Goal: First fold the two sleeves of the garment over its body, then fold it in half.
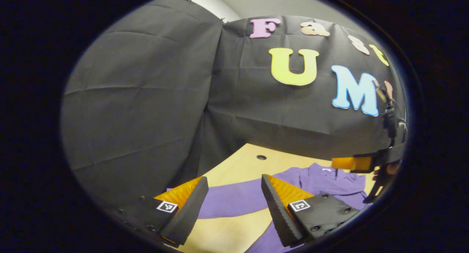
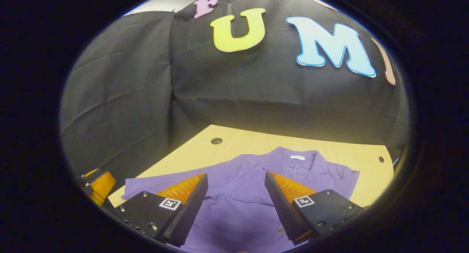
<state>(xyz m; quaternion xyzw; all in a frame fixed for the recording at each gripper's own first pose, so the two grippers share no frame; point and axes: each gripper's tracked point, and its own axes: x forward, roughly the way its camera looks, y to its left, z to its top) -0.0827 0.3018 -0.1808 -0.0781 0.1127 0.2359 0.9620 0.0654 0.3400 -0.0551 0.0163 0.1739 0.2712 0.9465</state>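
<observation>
- I see one worktop (image 2: 366,154), pale wood, with two small dark holes in the right gripper view.
- One purple garment (image 2: 238,194) lies flat on it, collar toward the booth wall, one long sleeve (image 1: 234,198) stretched sideways across the wood.
- My left hand-held gripper (image 1: 234,198) hangs above that sleeve, fingers wide apart, gripping nothing.
- My right hand-held gripper (image 2: 236,194) hovers over the garment's body, equally spread and empty.

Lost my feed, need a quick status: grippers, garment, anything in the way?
Left gripper open, over spread sleeve. Right gripper open, above the purple garment, which lies flat on the table, sleeves unfolded. Nothing in the way.
</observation>
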